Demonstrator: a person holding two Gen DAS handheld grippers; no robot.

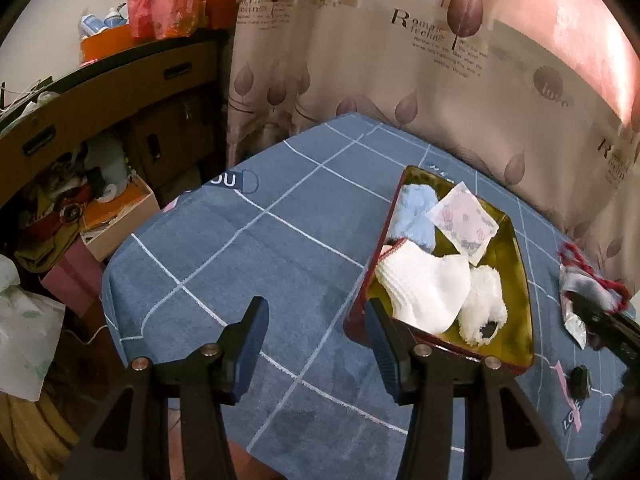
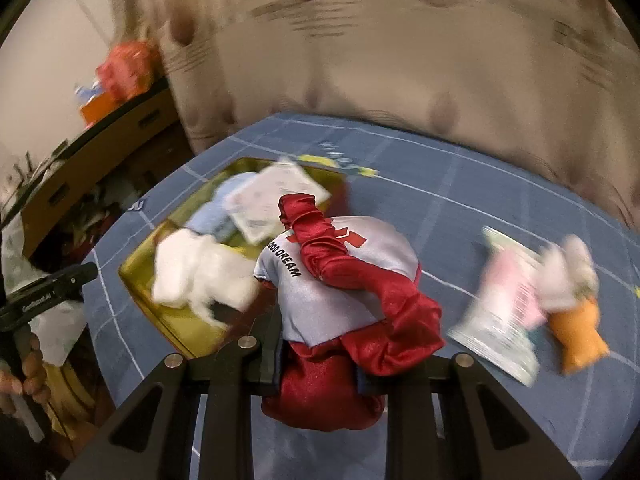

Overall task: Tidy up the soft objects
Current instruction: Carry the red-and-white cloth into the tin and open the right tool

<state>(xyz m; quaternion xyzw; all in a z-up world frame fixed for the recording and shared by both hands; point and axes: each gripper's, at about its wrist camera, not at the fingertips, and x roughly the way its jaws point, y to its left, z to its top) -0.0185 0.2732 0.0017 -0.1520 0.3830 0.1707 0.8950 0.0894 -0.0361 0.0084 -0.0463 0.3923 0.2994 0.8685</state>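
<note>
The right gripper (image 2: 320,364) is clenched on a red and silver satin pouch (image 2: 344,280), held above the blue cloth (image 2: 460,208). The left gripper (image 1: 316,344) stands released, holding nothing. Farther, the golden tray (image 1: 516,280) keeps white sock (image 1: 424,284) and blue fluff (image 1: 416,216).

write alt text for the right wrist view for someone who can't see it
The right gripper is shut on a red and silver satin pouch printed "DREAM", held above a blue grid-patterned tablecloth. To its left a gold-lined tray holds white and pale blue soft items; to its right lie a blurred packet and an orange plush piece.
</note>
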